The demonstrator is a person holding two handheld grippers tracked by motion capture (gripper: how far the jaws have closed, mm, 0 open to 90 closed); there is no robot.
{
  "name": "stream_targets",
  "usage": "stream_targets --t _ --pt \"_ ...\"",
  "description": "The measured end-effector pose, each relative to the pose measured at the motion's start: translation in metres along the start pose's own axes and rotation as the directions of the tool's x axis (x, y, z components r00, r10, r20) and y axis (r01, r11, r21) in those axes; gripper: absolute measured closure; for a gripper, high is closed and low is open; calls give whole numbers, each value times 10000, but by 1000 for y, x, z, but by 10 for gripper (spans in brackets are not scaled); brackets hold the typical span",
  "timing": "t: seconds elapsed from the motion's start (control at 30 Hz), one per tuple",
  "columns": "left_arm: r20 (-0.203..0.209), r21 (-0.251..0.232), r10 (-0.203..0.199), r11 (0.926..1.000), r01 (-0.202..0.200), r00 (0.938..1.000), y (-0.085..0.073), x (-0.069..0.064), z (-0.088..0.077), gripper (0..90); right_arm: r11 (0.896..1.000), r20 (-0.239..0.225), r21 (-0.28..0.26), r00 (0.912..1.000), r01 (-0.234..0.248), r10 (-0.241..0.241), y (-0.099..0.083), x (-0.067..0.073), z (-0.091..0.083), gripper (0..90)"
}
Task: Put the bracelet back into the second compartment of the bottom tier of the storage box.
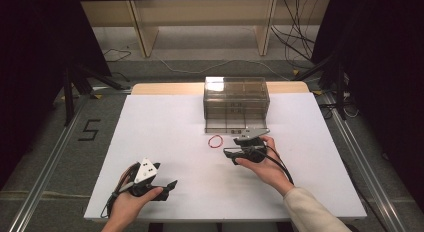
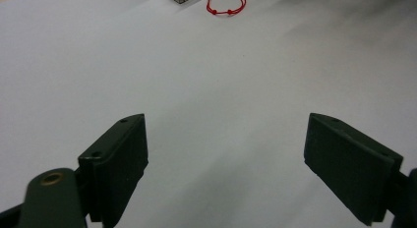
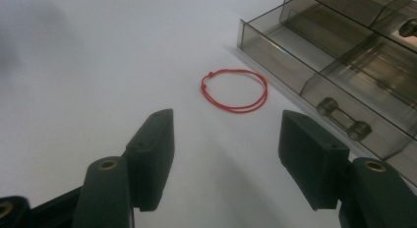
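Both claws stood spread and empty. Right claw hovered low over the white counter, near a thin red cord loop that lay flat just ahead of its jaws. The loop lay just beside the pulled-out drawer of a smoke-tinted clear plastic drawer box at the counter's far edge. Left claw rested near the counter's near edge, well apart from the loop.

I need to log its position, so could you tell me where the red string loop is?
The red string loop lies flat on the white table, just before the clear drawer box, left of the right gripper.
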State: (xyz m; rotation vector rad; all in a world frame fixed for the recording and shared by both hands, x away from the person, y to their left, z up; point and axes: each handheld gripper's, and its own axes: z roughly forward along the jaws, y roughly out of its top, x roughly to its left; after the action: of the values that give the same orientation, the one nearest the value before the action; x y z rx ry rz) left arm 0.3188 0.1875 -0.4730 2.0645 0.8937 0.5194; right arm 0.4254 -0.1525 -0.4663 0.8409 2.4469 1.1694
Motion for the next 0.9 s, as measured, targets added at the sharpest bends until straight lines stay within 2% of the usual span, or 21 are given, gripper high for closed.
stream_targets --t 0.23,0.73,0.77,0.9 --pt "20 -43 -39 10000 40 10000 0 0 1 166 9988 -111 460 9998 164 -159 8 2 25 431" --pt "49 -32 -48 10000 48 10000 -1 0 1 166 9965 -125 640 9985 537 -530 15 3 50 535" --pt "74 21 4 10000 -4 10000 -1 0 1 166 9974 -110 631 9994 342 -336 16 5 52 539" --pt "122 22 58 10000 -59 9999 -1 0 1 165 9966 -198 695 9989 439 -426 16 6 57 562"
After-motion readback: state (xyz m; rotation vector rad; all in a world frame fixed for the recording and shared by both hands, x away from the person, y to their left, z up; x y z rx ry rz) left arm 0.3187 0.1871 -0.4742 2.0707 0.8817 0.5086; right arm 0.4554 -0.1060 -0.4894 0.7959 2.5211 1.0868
